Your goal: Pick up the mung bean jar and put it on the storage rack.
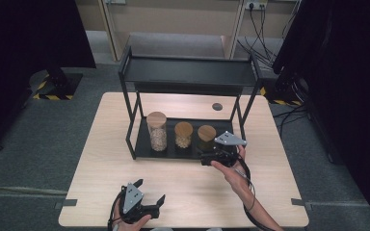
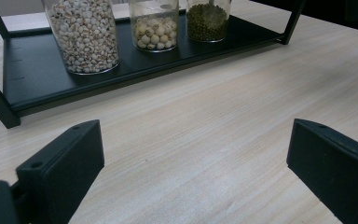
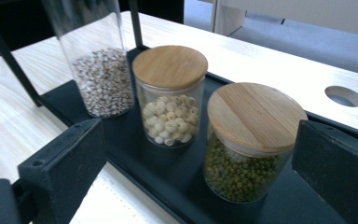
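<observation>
- Right gripper is sitting right of centre in the high view, at the front edge of the black rack, with its jaws standing wide apart and nothing between the pads.
- In the right gripper view, the green-bean jar is standing at lower right of the frame, on the rack's lower shelf, just ahead of the two open jaws and apart from both.
- In the high view, this same jar is appearing as the rightmost of three, near the centre of the frame.
- Middle jar, holding pale round seeds under a wooden lid, is standing just beside it towards upper left in the right gripper view.
- Tall jar, holding small pale grains, is standing at upper left of that frame.
- Left gripper is resting at the bottom of the high view, left of centre, over the wooden table; its jaws are spread wide with bare tabletop between them.
- In the left gripper view, the three jars are lining the top edge of the frame, well apart from the jaws.
</observation>
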